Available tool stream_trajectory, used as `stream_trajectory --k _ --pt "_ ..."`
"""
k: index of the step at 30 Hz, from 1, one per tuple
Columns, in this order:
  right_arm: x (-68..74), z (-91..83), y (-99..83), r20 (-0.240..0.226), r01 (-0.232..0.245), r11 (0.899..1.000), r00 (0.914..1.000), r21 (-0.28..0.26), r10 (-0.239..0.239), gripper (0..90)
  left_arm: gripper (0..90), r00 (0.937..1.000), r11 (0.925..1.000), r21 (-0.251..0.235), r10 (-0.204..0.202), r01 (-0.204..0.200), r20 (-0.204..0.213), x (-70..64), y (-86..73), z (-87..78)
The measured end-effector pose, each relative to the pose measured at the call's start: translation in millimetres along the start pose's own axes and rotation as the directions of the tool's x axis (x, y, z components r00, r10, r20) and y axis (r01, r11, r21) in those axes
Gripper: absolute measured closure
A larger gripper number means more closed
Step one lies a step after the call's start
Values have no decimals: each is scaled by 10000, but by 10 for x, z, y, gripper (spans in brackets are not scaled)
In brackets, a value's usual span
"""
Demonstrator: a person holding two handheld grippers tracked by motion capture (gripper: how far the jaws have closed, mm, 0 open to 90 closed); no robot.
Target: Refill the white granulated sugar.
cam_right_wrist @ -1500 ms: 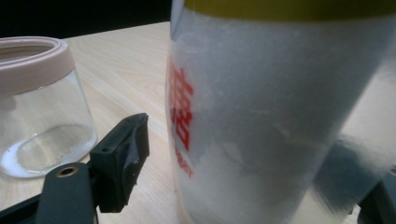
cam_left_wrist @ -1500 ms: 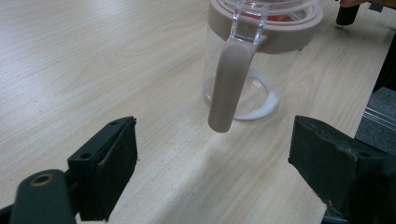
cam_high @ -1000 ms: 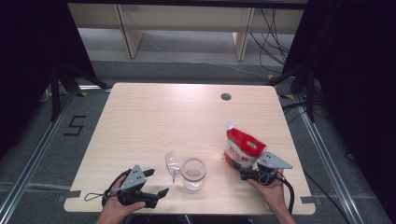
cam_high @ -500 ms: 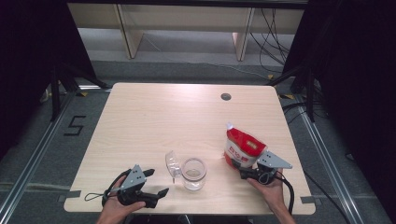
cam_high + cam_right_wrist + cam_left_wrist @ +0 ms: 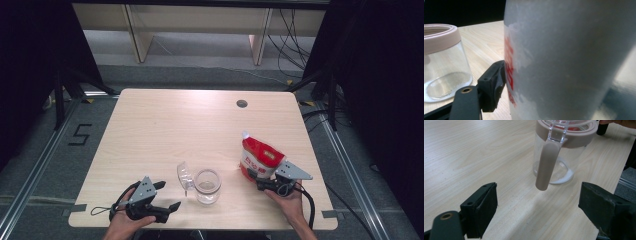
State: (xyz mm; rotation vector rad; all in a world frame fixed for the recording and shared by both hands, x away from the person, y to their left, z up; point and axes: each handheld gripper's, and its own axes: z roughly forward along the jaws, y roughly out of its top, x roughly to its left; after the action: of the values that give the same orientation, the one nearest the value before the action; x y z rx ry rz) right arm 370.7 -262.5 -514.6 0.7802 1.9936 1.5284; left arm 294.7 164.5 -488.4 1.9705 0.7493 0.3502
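You clamp red pouch [image 5: 260, 159] upright in right gripper [image 5: 256, 176], ready for pouring; left gripper [image 5: 169, 196], jaws spread, faces jar [image 5: 207, 186] to steady it.

Recording booth, probably in a lab

A bare wooden table [image 5: 165, 130] stands between black curtains [image 5: 30, 75], with loose cables [image 5: 292, 35], metal floor rails [image 5: 30, 180] and a taped floor number [image 5: 80, 135].
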Motion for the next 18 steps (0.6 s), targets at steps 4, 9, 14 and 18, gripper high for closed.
stream_trajectory --k 4,9,14,18 --pt "31 -7 -1 73 -306 9995 9995 5 306 313 150 10000 10000 -27 -25 25 31 -5 0 2" --pt "3 7 -5 11 -42 9997 10000 -240 43 336 150 10000 10000 -39 -21 21 35 -4 -2 3" --pt "11 39 -17 -198 -344 9985 9992 -419 336 348 150 10000 10000 -37 17 -17 37 -4 -1 2" --pt "37 12 -14 -130 -636 9977 9979 -213 633 390 150 10000 10000 -32 3 -3 4 1 -1 3"
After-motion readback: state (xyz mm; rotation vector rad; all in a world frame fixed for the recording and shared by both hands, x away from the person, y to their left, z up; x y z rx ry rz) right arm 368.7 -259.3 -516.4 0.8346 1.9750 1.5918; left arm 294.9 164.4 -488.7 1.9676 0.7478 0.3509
